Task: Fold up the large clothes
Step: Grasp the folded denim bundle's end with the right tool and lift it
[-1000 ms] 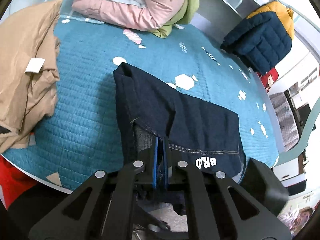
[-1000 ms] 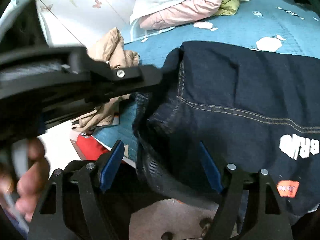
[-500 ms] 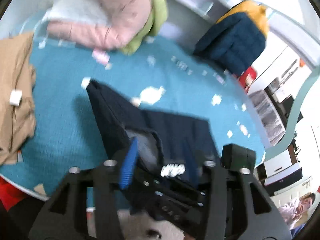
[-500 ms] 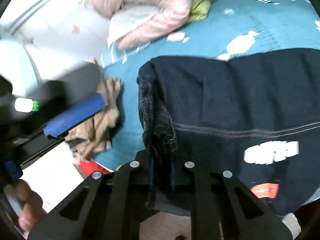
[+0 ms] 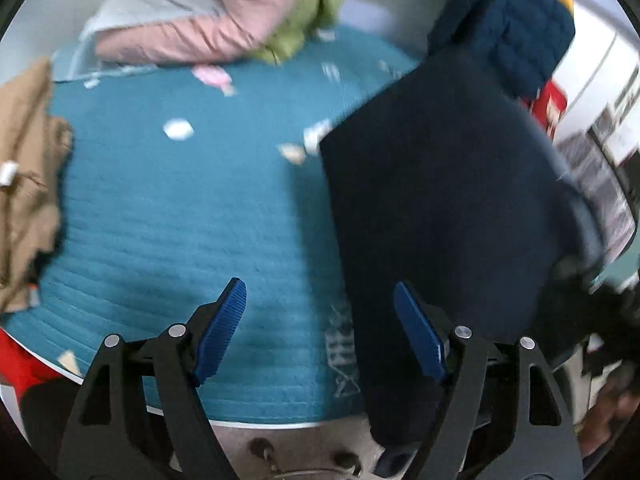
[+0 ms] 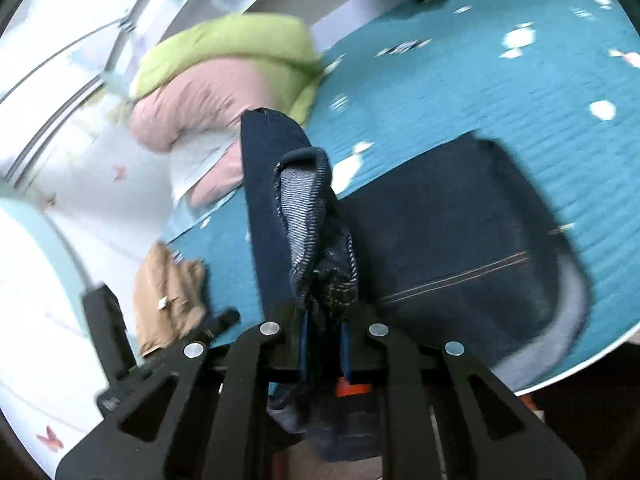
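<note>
Dark blue jeans (image 5: 436, 200) hang lifted over the right half of the teal quilted bed (image 5: 168, 216) in the left wrist view. My left gripper (image 5: 320, 316) is opening, its blue pads (image 5: 220, 332) wide apart over bare quilt with nothing between them; the jeans' edge runs just behind the right pad. In the right wrist view my right gripper (image 6: 324, 340) is shut on a bunched fold of the jeans (image 6: 320, 240), which stands up from the pads while the rest of the jeans (image 6: 460, 248) trails over the bed (image 6: 500, 92).
A pink and green pile of jackets (image 5: 224, 16) lies at the bed's far end. A tan garment (image 5: 28, 184) sits at the left edge. A navy and yellow puffer jacket (image 5: 516, 20) hangs at the far right. The bed's near edge (image 5: 256, 420) is close below.
My left gripper let go of the jeans, opened wide and swung left over bare quilt. My right gripper shut on the jeans' edge and carried it up and to the right.
</note>
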`<control>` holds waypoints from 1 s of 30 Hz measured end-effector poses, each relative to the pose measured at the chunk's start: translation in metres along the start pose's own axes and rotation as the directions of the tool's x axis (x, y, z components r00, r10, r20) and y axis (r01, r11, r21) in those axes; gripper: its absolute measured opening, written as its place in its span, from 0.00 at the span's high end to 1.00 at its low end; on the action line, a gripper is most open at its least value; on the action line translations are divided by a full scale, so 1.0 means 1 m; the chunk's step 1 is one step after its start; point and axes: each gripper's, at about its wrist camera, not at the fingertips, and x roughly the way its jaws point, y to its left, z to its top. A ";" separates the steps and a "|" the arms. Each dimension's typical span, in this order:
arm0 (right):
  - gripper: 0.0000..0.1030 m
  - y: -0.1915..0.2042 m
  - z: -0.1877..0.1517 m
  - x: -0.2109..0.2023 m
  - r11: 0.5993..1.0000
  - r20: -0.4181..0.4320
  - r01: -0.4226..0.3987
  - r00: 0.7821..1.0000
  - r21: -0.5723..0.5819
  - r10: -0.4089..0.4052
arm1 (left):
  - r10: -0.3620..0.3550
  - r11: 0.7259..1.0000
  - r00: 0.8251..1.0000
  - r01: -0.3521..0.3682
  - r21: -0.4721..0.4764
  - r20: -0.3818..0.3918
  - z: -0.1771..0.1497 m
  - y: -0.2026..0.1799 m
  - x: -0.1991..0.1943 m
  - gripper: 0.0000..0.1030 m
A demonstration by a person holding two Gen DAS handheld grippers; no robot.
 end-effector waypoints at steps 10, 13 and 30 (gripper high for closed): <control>0.89 -0.121 -0.012 -0.001 0.968 -0.054 0.173 0.985 0.183 -0.166 | -0.072 0.996 0.989 0.078 0.045 -0.132 -0.037 -0.042 0.059 0.24; 0.87 -0.144 -0.023 0.013 0.953 -0.095 0.212 0.976 0.218 -0.196 | -0.070 0.996 0.986 0.078 0.051 -0.154 -0.040 -0.045 0.069 0.22; 0.70 -0.101 -0.012 0.031 0.994 -0.272 0.085 0.960 0.069 -0.063 | 0.035 0.990 0.984 -0.011 0.141 -0.174 -0.036 -0.073 0.090 0.22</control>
